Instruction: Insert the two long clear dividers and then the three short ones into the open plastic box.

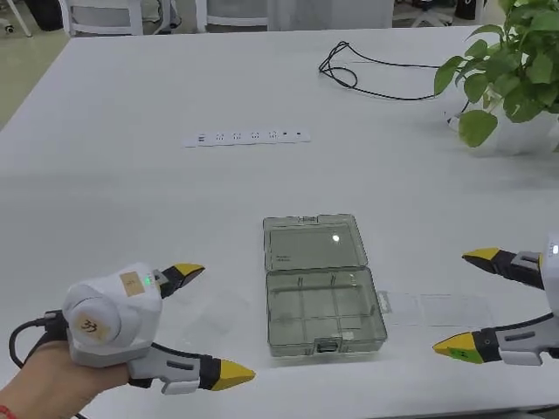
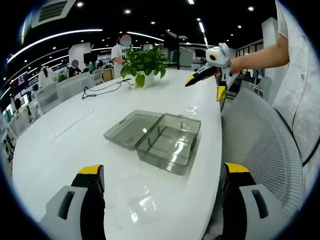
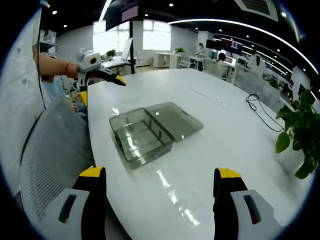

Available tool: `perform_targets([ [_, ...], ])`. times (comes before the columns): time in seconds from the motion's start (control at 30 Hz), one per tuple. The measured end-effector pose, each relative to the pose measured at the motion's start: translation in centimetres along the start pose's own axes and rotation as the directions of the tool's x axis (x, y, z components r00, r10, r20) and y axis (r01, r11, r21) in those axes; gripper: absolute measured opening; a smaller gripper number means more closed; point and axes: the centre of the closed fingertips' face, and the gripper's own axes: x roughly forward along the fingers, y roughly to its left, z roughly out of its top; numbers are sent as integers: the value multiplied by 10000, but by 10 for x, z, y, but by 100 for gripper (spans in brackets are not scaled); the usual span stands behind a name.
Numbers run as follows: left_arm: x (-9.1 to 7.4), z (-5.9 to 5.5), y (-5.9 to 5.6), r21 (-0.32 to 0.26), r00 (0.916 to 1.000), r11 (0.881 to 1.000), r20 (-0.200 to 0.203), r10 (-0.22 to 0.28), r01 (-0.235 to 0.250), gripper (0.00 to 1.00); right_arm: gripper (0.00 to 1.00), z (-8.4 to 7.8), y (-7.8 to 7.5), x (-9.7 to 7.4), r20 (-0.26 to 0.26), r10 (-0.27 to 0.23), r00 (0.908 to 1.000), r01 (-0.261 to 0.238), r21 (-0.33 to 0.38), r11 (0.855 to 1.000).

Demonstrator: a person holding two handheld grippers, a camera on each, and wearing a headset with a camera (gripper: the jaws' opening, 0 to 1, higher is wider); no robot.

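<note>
1. On the white table (image 1: 131,192), towards its near edge: plastic box (image 1: 325,312), smoky clear and open, with its lid (image 1: 313,243) laid back flat on the far side and joined at the hinge.
2. Just right of the box, flat on the tabletop: clear dividers (image 1: 441,308), edges too faint to separate or count.
3. Left of the box, between it and the left gripper (image 1: 212,323): faint clear pieces (image 1: 214,312), flat on the table, outlines barely legible.
4. Left of the box, held in a hand (image 1: 44,384): left gripper, yellow-tipped jaws spread wide with nothing between them, apart from the box.
5. Right of the box, beside the clear dividers: right gripper (image 1: 467,301), yellow-tipped jaws likewise spread wide and empty; contact with the dividers not discernible.
6. Farther back, mid-table: white power strip (image 1: 246,137), lying flat.
7. Far right corner: black cable (image 1: 367,74) in a loose loop, near a potted plant (image 1: 511,70).
</note>
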Motion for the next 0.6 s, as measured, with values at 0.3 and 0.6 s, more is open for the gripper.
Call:
perform_targets([
  [0.3,-1,-1,1,-13,10000,10000,-49,21,-21,100,89,2,-1,3,50,17,10000,-17,-6,10000],
  [0.6,1,-3,-1,-134,10000,9999,-68,-21,20,100,89,0,1,5,7,153,9999,-153,4,9999],
])
